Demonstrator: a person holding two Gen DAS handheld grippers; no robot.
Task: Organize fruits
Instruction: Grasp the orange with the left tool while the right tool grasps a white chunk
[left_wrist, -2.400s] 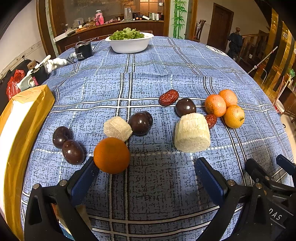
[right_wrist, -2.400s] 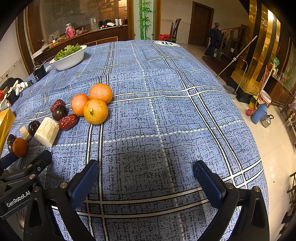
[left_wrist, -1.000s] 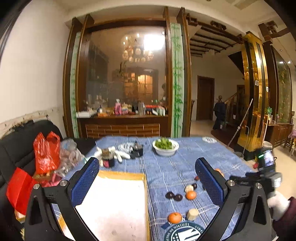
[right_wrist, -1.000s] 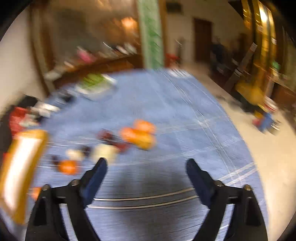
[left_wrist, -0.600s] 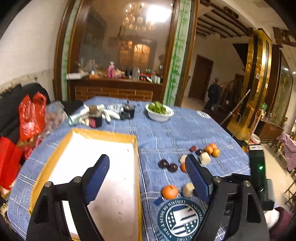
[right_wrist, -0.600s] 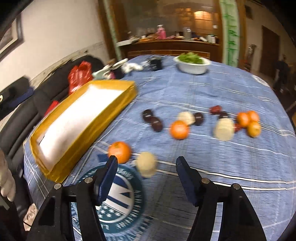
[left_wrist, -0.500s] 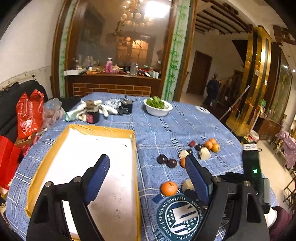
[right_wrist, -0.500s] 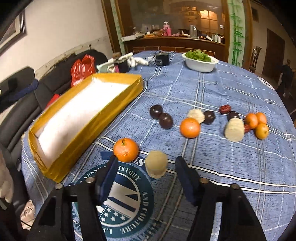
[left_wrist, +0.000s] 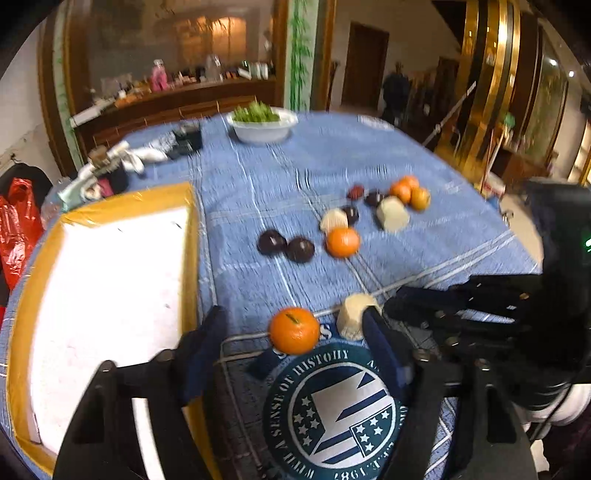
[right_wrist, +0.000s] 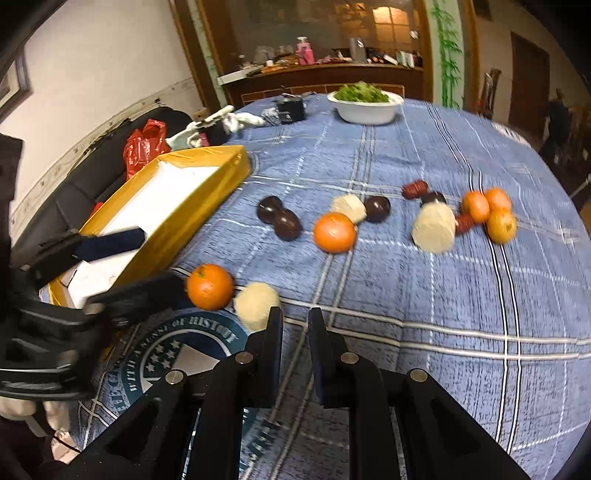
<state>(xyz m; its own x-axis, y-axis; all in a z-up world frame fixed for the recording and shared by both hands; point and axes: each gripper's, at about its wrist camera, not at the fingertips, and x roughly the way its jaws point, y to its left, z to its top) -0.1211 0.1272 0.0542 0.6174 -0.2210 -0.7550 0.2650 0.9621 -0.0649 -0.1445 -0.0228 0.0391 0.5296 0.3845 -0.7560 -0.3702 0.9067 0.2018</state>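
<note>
Two grippers hang over a round table with a blue checked cloth (right_wrist: 424, 295). The left gripper (left_wrist: 295, 343) has been closing its fingers, but they stand apart and touch nothing; a round orange tangerine (left_wrist: 294, 330) sits on the cloth just ahead, between the tips. The right gripper (right_wrist: 295, 321) has pulled its fingers nearly together on nothing. A pale cream chunk of fruit (right_wrist: 257, 301) lies just beside its left finger. More fruits lie farther ahead. A yellow-edged box with a white inside (left_wrist: 110, 295) sits left of the left fingers.

tray (left_wrist: 192, 236) at table's (left_wrist: 443, 251) left edge; fruits right of it: orange (left_wrist: 294, 330) touching cut chunk (left_wrist: 352, 317) nearest, plums (left_wrist: 286, 245) behind, bowl (left_wrist: 262, 127) at far end.
</note>
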